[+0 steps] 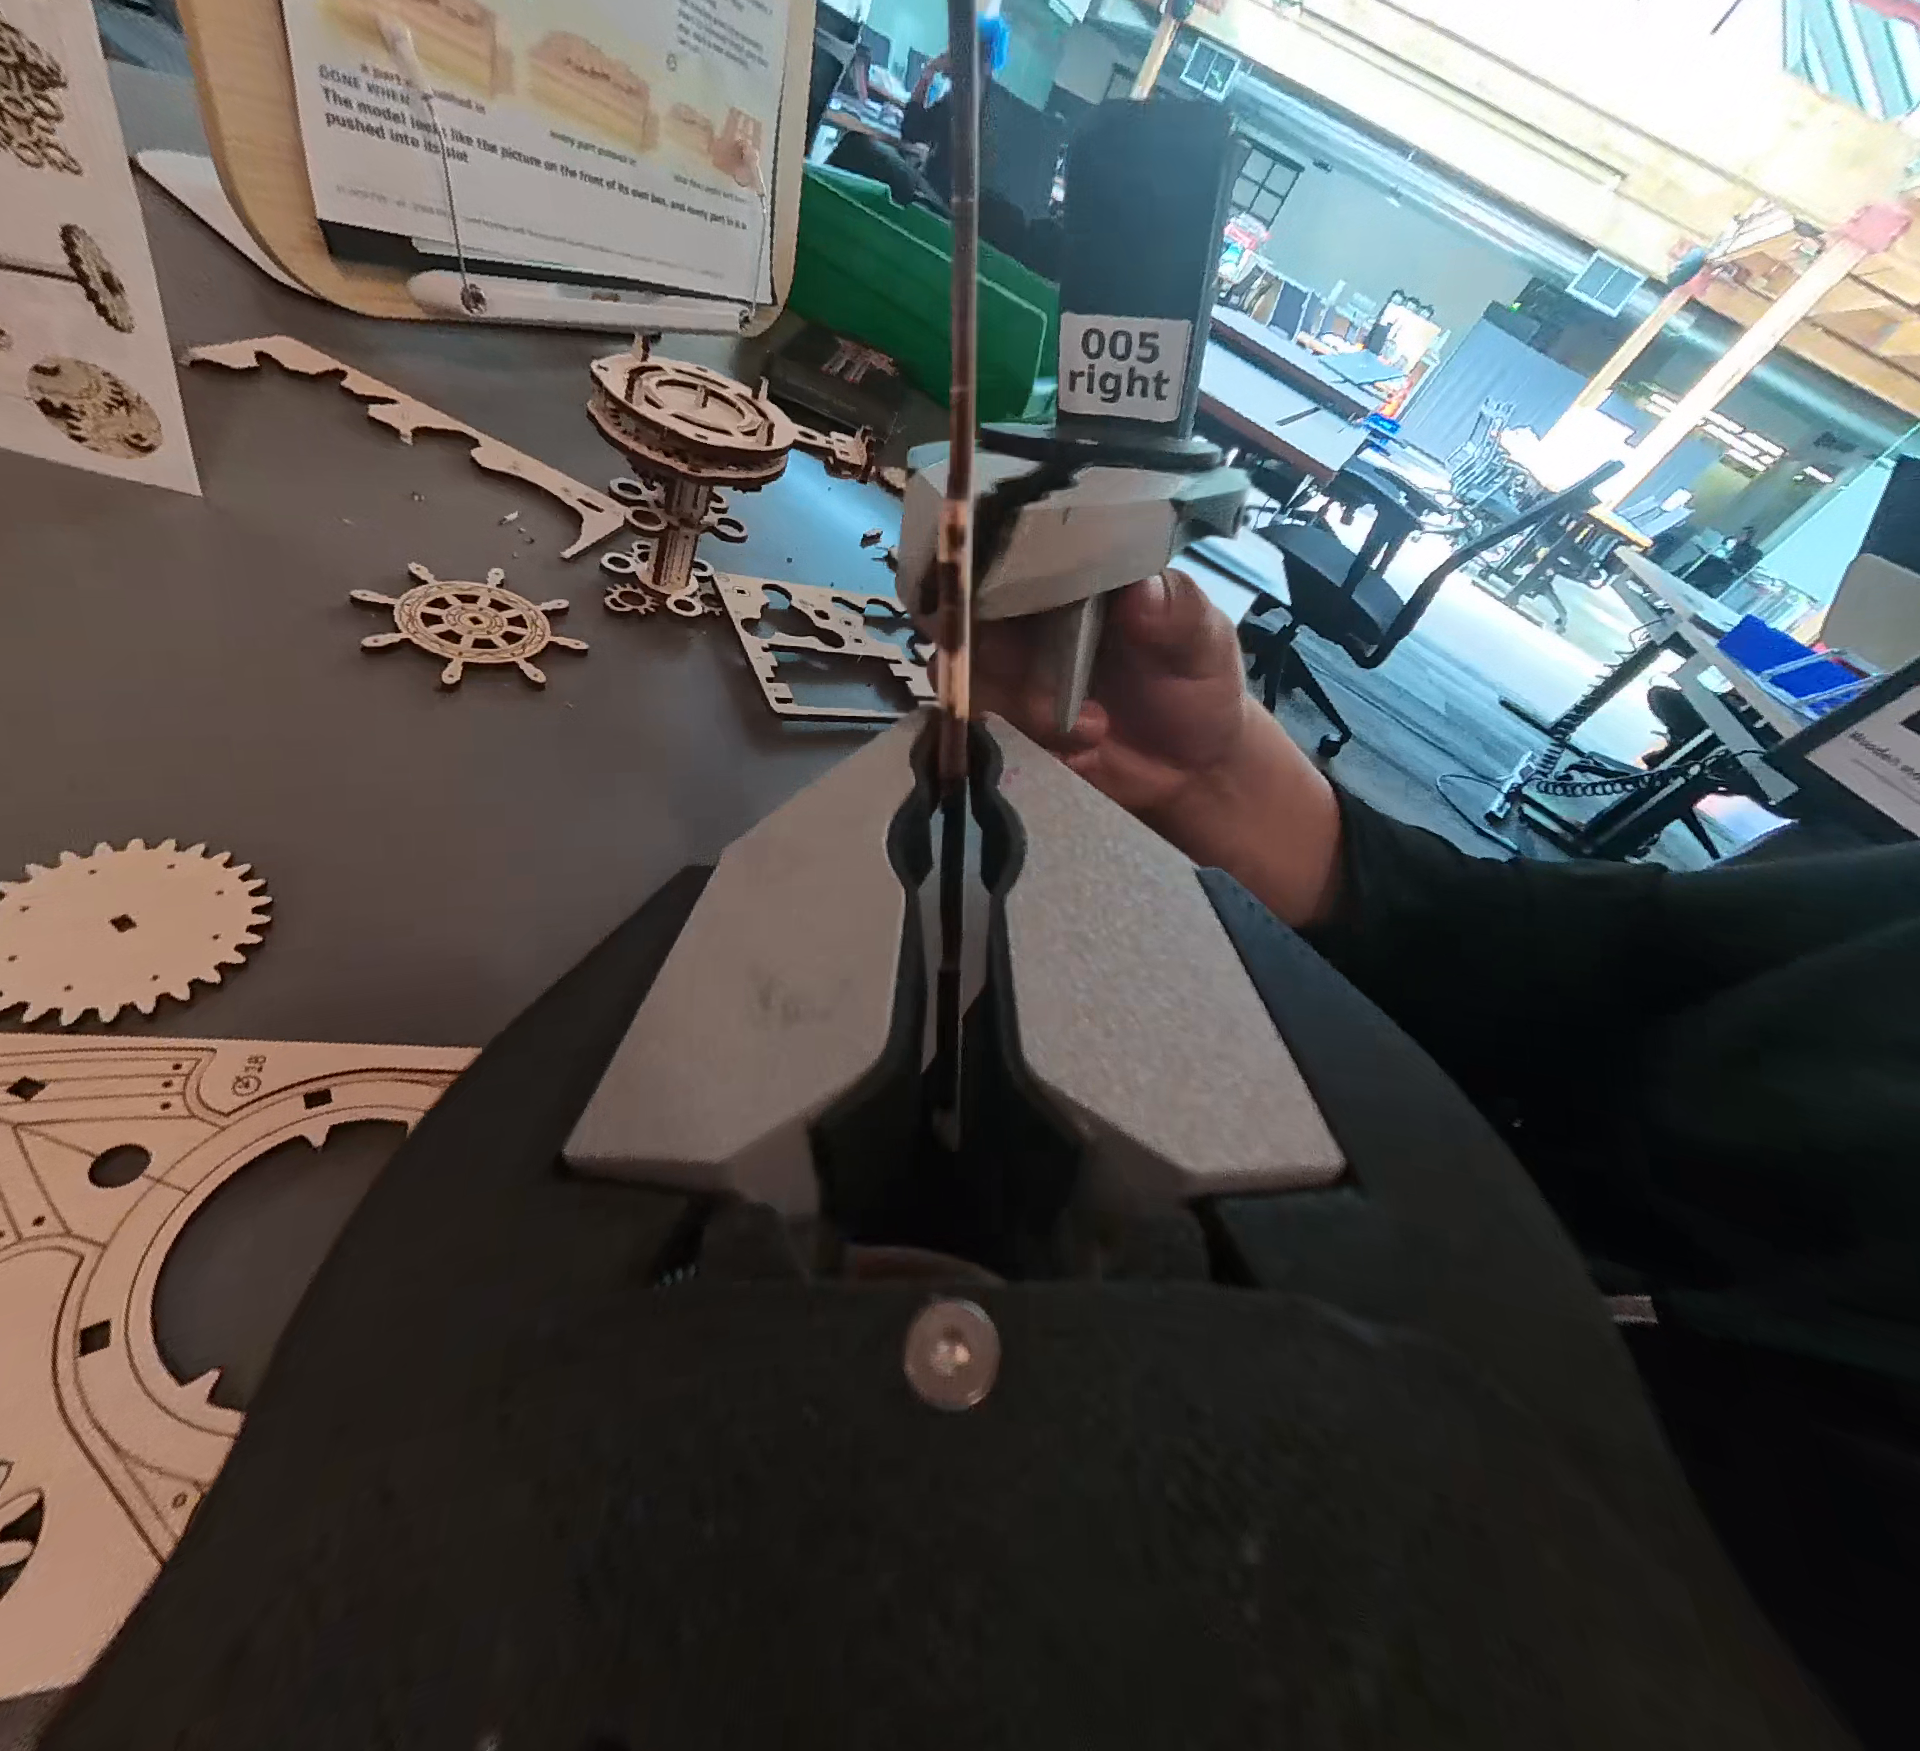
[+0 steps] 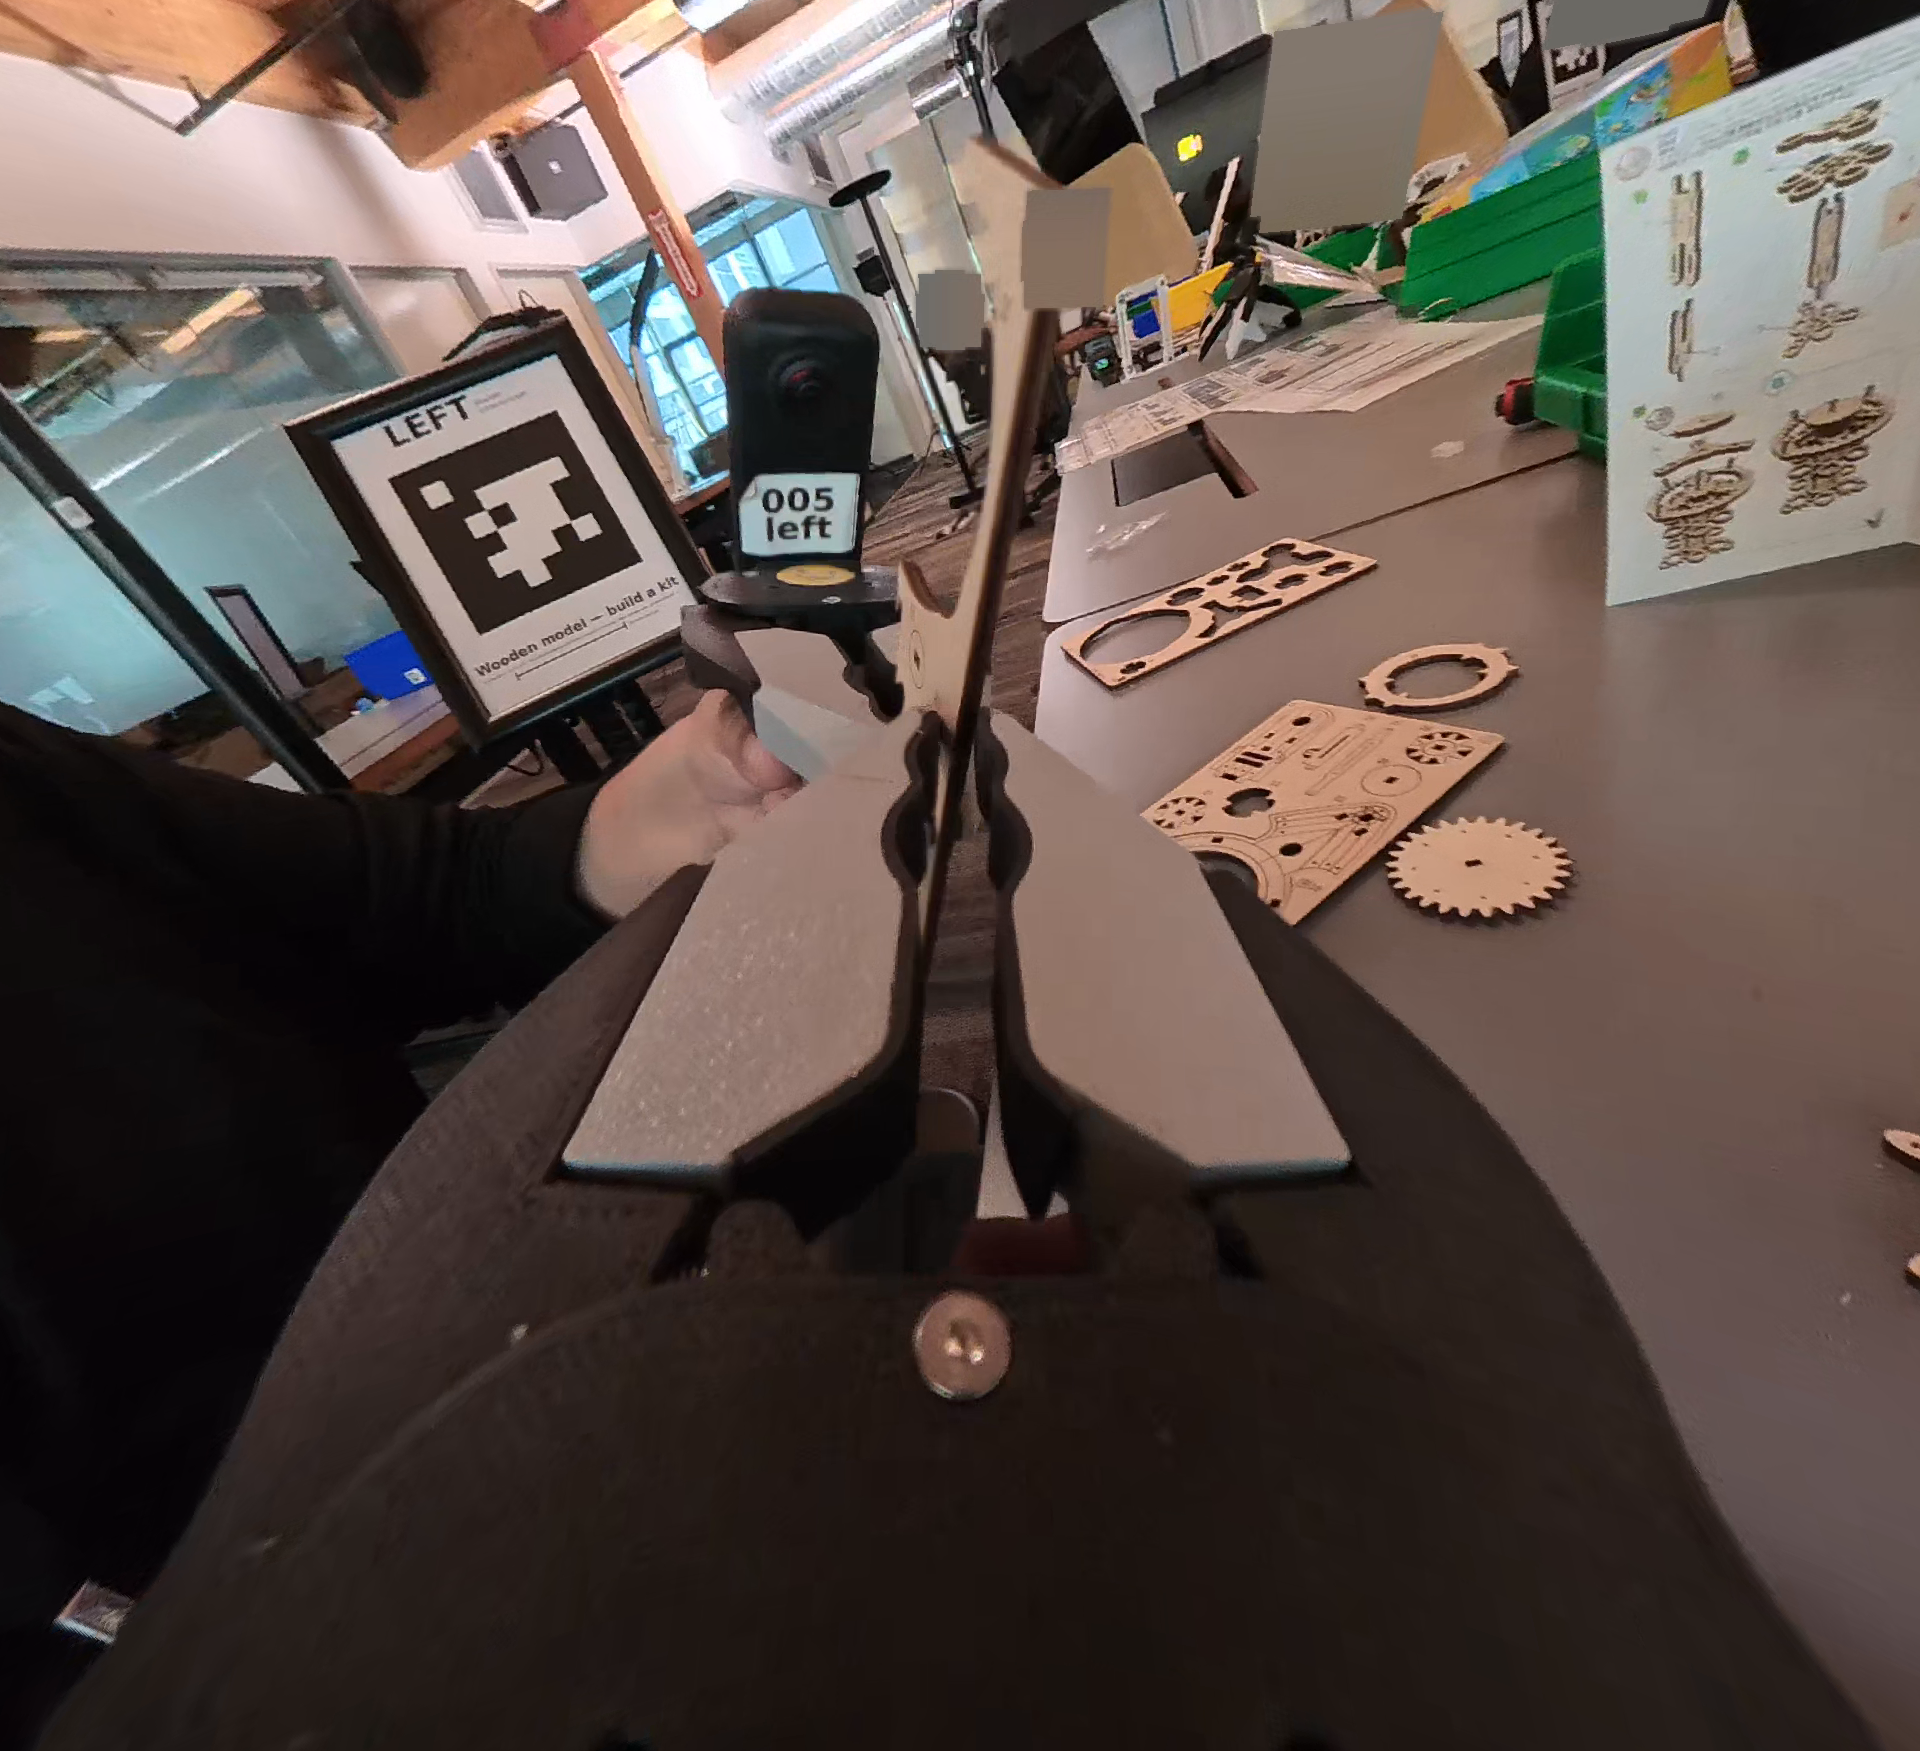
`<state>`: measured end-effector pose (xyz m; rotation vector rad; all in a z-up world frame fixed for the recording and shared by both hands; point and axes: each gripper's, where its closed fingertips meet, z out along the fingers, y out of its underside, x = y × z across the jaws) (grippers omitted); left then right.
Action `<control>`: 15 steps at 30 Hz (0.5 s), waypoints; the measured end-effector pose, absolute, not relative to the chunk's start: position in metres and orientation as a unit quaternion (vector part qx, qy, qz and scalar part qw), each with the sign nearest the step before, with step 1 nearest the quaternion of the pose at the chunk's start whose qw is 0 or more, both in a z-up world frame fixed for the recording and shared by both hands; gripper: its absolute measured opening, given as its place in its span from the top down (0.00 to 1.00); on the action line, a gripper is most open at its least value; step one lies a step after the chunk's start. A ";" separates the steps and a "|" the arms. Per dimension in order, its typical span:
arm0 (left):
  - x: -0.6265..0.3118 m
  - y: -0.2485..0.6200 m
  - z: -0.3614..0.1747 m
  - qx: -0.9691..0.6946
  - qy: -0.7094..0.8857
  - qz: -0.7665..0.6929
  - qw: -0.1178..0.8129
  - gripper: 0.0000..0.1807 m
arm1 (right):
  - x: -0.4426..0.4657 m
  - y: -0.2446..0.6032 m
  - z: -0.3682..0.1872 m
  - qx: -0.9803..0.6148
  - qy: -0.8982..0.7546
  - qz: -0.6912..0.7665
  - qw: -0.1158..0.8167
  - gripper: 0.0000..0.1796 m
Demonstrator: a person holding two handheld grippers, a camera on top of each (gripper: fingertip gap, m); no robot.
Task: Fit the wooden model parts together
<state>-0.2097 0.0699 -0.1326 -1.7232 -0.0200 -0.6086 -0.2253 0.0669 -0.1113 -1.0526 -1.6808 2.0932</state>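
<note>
A thin wooden sheet (image 1: 961,247) stands edge-on between both grippers, held above the dark table (image 1: 312,766). My left gripper (image 1: 954,745) is shut on its lower edge. My right gripper (image 1: 951,558) faces it from beyond and is shut on the same sheet higher up. In the right wrist view the sheet (image 2: 1003,475) runs up from my right gripper (image 2: 956,745), and the left gripper (image 2: 904,673) clamps it just beyond. A part-built wooden model (image 1: 681,444) stands on the table at the back.
On the table lie a ship's wheel (image 1: 468,626), a toothed gear (image 1: 125,932), a large cut sheet (image 1: 156,1234) and an emptied frame (image 1: 831,652). An instruction stand (image 1: 540,70) is behind. The right wrist view shows a ring (image 2: 1437,678), a parts sheet (image 2: 1330,797) and green bins (image 2: 1496,247). Less than 4 cm separates the two grippers' tips. From either gripper's tips it is about 15 centimeters to the part-built wooden model (image 1: 681,444).
</note>
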 end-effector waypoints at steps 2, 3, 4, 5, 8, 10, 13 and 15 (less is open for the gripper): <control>-0.211 0.070 -0.136 -0.756 -0.008 -0.255 0.603 0.97 | -0.224 0.065 -0.114 -0.356 -0.581 0.723 0.117 1.00; -0.214 0.071 -0.134 -0.754 -0.011 -0.246 0.609 0.95 | -0.224 0.063 -0.116 -0.356 -0.586 0.719 0.115 1.00; -0.217 0.070 -0.130 -0.748 -0.012 -0.242 0.617 0.96 | -0.224 0.062 -0.117 -0.354 -0.589 0.717 0.115 1.00; -0.216 0.069 -0.128 -0.746 -0.005 -0.244 0.620 0.98 | -0.224 0.062 -0.116 -0.353 -0.587 0.719 0.114 0.99; -0.220 0.072 -0.129 -0.754 -0.009 -0.202 0.625 1.00 | -0.231 0.067 -0.116 -0.372 -0.575 0.716 0.134 0.96; -0.224 0.075 -0.131 -0.758 -0.018 -0.174 0.629 1.00 | -0.232 0.067 -0.113 -0.371 -0.563 0.725 0.137 0.85; -0.224 0.079 -0.128 -0.749 -0.028 -0.178 0.638 1.00 | -0.236 0.066 -0.116 -0.382 -0.560 0.723 0.137 0.84; -0.220 0.081 -0.131 -0.753 -0.020 -0.171 0.635 0.99 | -0.241 0.068 -0.120 -0.392 -0.558 0.717 0.146 0.87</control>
